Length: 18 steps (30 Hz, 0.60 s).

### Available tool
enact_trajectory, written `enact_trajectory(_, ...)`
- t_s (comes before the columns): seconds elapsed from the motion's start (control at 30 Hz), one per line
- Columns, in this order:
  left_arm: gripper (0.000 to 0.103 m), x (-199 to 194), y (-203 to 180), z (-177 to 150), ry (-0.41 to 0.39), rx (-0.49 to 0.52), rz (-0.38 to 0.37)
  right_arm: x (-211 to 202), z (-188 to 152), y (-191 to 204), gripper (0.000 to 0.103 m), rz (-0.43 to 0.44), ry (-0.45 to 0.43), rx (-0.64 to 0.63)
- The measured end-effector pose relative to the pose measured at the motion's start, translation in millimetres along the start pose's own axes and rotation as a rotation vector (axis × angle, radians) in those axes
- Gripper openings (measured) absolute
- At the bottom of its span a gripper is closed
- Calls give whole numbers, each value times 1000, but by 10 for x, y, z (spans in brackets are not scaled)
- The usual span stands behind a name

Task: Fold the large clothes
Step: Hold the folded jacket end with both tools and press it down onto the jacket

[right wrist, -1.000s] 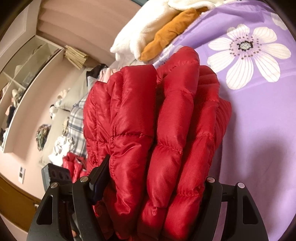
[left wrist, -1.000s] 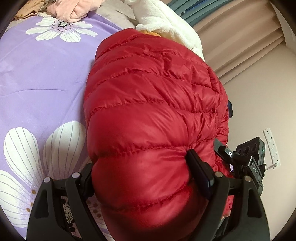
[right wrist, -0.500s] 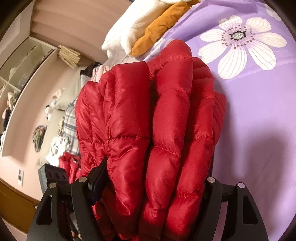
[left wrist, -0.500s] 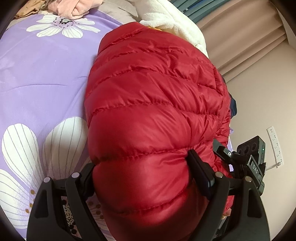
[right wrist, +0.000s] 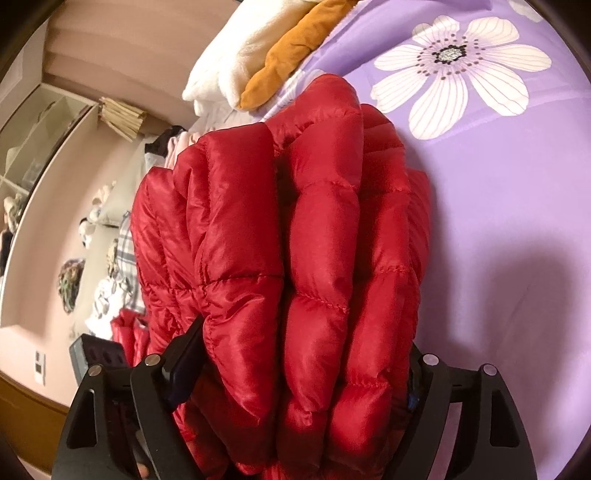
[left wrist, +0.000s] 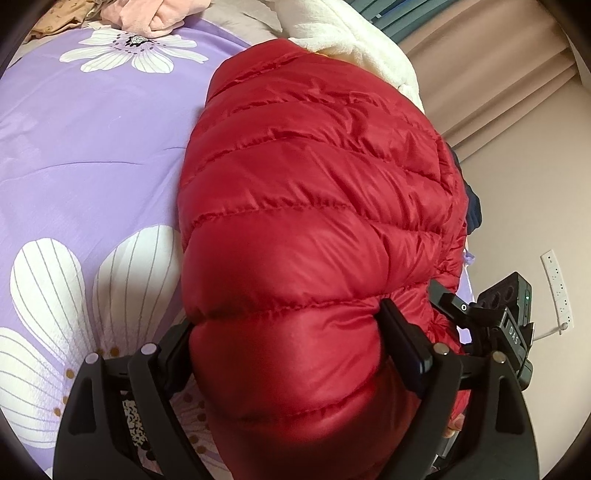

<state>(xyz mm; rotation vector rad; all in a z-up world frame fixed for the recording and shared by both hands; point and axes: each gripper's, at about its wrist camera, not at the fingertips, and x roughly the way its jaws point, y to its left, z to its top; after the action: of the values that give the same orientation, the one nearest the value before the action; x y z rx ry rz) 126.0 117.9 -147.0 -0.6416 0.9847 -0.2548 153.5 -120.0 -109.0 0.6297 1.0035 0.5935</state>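
Observation:
A red quilted down jacket (left wrist: 317,206) is folded into a thick bundle and held above the purple flowered bedsheet (left wrist: 92,147). My left gripper (left wrist: 288,336) is shut on one end of it, the puffy fabric bulging between the two fingers. My right gripper (right wrist: 303,362) is shut on the other end of the jacket (right wrist: 295,229), with several folded layers squeezed between its fingers. The right gripper's body (left wrist: 506,317) shows at the lower right of the left wrist view. The fingertips are mostly buried in fabric.
A white fleece (left wrist: 354,40) and an orange garment (right wrist: 291,51) lie folded at the bed's far edge. Pink clothes (left wrist: 147,18) lie at the far corner. More clothes (right wrist: 118,258) are piled beside the bed, with a shelf (right wrist: 44,122) and wall behind.
Both grippers have carried the folded jacket a little farther along the bed toward the white fleece pile. The grip on both ends is unchanged.

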Motion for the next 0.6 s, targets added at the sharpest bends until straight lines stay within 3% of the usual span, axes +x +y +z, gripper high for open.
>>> enact_trajectory(0.6, 90, -34, -32, 82, -10, 27, 73, -113, -52, -28, 83, -58, -8, -18)
